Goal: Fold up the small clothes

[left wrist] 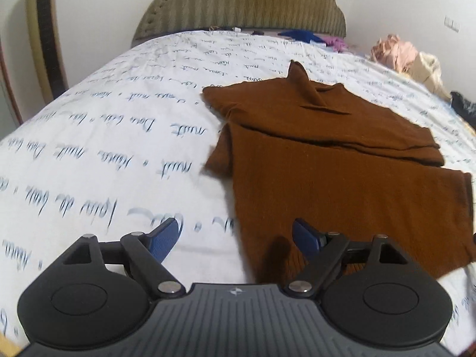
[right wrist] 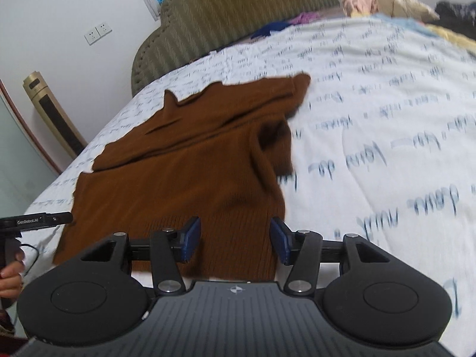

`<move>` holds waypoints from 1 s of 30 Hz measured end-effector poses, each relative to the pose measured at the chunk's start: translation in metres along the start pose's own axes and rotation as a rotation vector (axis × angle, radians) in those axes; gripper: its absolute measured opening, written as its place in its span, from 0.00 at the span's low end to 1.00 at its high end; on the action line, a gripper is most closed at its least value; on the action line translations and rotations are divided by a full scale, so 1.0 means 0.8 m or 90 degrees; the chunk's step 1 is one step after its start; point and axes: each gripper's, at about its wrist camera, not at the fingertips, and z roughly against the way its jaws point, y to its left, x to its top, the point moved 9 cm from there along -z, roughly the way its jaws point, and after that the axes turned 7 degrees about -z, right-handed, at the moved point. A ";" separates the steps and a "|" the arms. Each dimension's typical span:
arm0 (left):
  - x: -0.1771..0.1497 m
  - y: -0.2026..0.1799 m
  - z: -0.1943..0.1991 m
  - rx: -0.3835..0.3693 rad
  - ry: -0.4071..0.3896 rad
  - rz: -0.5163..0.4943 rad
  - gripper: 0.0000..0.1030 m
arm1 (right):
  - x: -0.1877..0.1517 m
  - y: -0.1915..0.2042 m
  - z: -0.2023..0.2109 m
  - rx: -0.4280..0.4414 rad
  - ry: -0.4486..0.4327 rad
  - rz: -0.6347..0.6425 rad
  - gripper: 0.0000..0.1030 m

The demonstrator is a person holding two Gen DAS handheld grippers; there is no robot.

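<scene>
A brown knitted sweater (left wrist: 342, 160) lies flat on the white bedsheet (left wrist: 104, 136) with blue script print, its sleeves folded across the upper body. My left gripper (left wrist: 236, 238) is open and empty, hovering over the sweater's near left hem edge. In the right wrist view the same sweater (right wrist: 184, 166) spreads ahead. My right gripper (right wrist: 235, 238) is open and empty just above the sweater's near right hem. The left gripper's tip (right wrist: 44, 218) shows at the left edge there.
A padded olive headboard (left wrist: 244, 3) stands at the bed's far end. A pile of pink, beige and dark clothes (left wrist: 407, 56) lies at the far right, with blue and purple garments (left wrist: 309, 37) by the headboard. A gold tower appliance (right wrist: 53, 113) stands by the wall.
</scene>
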 end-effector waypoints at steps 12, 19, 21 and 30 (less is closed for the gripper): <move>-0.022 -0.035 -0.008 -0.060 0.041 0.003 0.34 | -0.015 0.007 0.000 -0.006 -0.009 0.008 0.11; -0.006 -0.044 0.017 -0.053 -0.002 -0.017 0.07 | -0.005 0.022 0.010 0.006 -0.045 0.024 0.10; 0.005 -0.047 0.028 -0.036 -0.031 -0.035 0.07 | 0.000 0.032 0.015 0.014 -0.058 0.035 0.09; 0.076 -0.032 0.075 0.048 -0.158 -0.057 0.06 | 0.050 0.073 0.039 0.040 -0.133 0.085 0.07</move>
